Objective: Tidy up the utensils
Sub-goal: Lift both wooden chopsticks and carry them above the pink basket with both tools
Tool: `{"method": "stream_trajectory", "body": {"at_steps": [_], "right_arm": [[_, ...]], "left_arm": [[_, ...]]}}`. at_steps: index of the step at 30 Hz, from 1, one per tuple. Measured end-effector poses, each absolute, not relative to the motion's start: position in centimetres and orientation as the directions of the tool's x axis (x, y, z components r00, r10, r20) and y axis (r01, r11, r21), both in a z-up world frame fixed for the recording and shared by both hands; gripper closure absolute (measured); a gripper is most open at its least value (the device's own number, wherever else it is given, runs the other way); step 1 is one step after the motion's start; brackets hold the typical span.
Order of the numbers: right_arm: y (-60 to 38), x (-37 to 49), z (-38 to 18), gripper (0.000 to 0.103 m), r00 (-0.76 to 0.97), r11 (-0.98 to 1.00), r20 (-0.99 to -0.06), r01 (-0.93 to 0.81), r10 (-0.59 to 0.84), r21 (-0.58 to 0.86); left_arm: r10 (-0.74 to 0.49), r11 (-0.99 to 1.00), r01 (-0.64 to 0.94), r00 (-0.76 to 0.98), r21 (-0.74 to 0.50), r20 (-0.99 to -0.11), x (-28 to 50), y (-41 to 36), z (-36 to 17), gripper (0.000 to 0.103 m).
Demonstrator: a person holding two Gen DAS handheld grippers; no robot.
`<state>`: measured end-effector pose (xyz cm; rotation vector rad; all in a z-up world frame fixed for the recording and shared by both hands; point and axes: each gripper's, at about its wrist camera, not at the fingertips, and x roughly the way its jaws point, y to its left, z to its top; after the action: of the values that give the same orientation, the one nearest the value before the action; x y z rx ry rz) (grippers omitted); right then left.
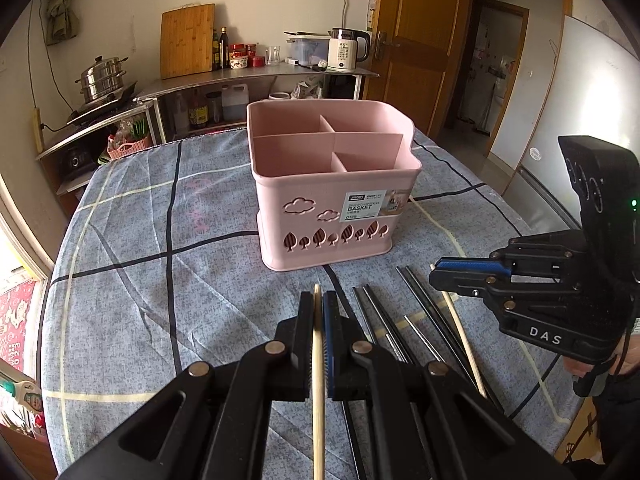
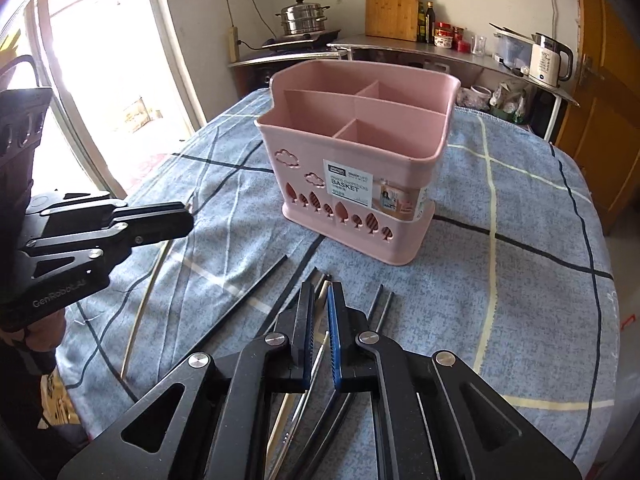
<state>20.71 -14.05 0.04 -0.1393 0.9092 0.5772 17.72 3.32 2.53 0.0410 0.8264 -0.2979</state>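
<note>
A pink utensil basket [image 1: 328, 200] with several empty compartments stands on the checked tablecloth; it also shows in the right wrist view [image 2: 360, 184]. My left gripper [image 1: 319, 300] is shut on a wooden chopstick [image 1: 318, 380] lying near the table. Several black and metal chopsticks [image 1: 400, 328] lie to its right, with another wooden chopstick [image 1: 464, 336] beyond. My right gripper [image 2: 319, 296] hovers over those chopsticks [image 2: 316, 360], its jaws a narrow gap apart with a metal one [image 2: 320, 292] between them; contact is unclear. It shows from the side in the left view [image 1: 436, 276].
The round table's cloth [image 1: 160, 280] has free cloth left of the basket. Behind stand a steel counter [image 1: 256, 76] with a cutting board, bottles and a kettle [image 1: 346, 50], a steamer pot [image 1: 102, 78], and a wooden door [image 1: 416, 40].
</note>
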Motion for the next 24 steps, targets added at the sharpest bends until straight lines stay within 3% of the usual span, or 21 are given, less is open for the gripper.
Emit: {"method": "stream_trajectory", "body": {"at_steps": [24], "right_arm": [[-15.9, 17.2, 9.4, 0.099, 0.651, 0.834, -0.589, -0.547, 0.479, 0.074]], "left_arm": [[-0.272, 0.954, 0.292, 0.734, -0.073, -0.622, 16.4, 4.3, 10.0, 0.098]]}}
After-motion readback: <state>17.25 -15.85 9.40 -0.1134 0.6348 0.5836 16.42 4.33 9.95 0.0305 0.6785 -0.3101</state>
